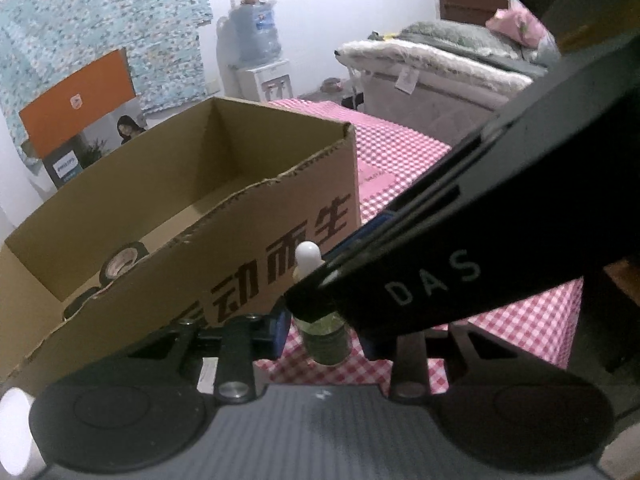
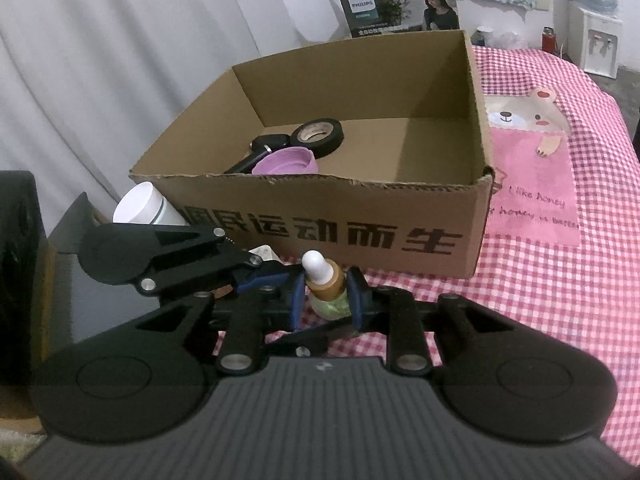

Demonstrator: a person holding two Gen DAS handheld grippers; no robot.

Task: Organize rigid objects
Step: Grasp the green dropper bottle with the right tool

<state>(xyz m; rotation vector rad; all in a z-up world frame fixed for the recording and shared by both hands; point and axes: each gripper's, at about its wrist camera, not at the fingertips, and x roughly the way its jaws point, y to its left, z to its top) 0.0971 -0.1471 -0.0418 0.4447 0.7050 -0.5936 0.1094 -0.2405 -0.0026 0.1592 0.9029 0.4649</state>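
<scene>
The right wrist view shows a small dropper bottle (image 2: pixel 326 286) standing on the checked tablecloth (image 2: pixel 540 300) just in front of the cardboard box (image 2: pixel 360 236). The right gripper (image 2: pixel 325 300) has its blue pads (image 2: pixel 297 298) closed on the bottle's brown collar and upper glass, one on each side. The left gripper (image 2: pixel 276 280) reaches in from the left at the same bottle; its jaws stand nearly shut, and in the left wrist view they look pressed on the bottle's lower body (image 1: pixel 326 338), though the right gripper's dark arm (image 1: pixel 440 272) hides part of that contact.

The bottle stands upright: its long axis runs vertical, with the white rubber bulb (image 2: pixel 314 266) pointing up and the base on the cloth.

Two grips on one small glass thing are the main risk. If the hands pull in different directions, the bottle could twist out of one pair of pads, tip and roll off the cloth. The grippers could also knock each other. The box wall stands close behind, so a low lift could catch its torn front rim. Inside lie a tape roll (image 2: pixel 318 134) and a purple lid (image 2: pixel 286 162), which a dropped bottle could strike.
</scene>
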